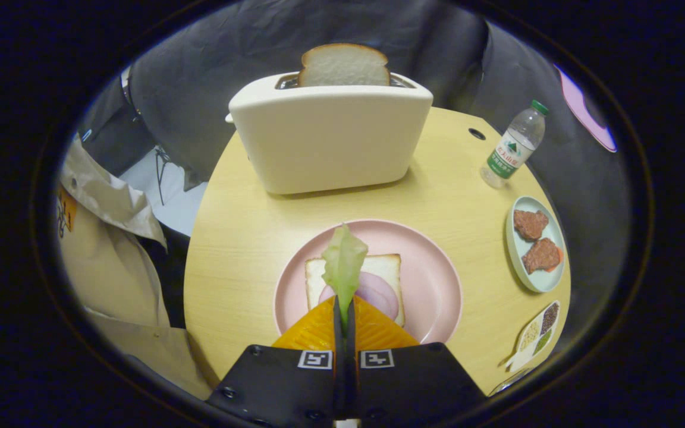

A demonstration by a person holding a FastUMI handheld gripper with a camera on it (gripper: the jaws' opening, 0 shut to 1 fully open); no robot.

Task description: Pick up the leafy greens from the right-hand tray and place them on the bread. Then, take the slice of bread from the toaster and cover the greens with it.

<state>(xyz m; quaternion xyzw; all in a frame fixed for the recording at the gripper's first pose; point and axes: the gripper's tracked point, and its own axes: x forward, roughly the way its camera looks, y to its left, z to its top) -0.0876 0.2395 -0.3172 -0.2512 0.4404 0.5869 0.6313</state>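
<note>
My gripper (343, 312) is shut on a pale green leaf (343, 264) that sticks up from between the fingers. Just beyond the fingertips lies a slice of bread (385, 268) with a round pinkish slice (378, 292) on it, on a pink plate (431, 279). The leaf hangs over the bread's near left part. Farther back stands a cream toaster (330, 139) with a second slice of bread (344, 64) poking out of its slot.
A water bottle (515, 145) stands at the table's right edge. Near it is a light tray (524, 261) with two brown meat pieces, and a small divided dish (537, 336) closer in. A person in a beige coat (110, 261) stands left of the round wooden table (241, 238).
</note>
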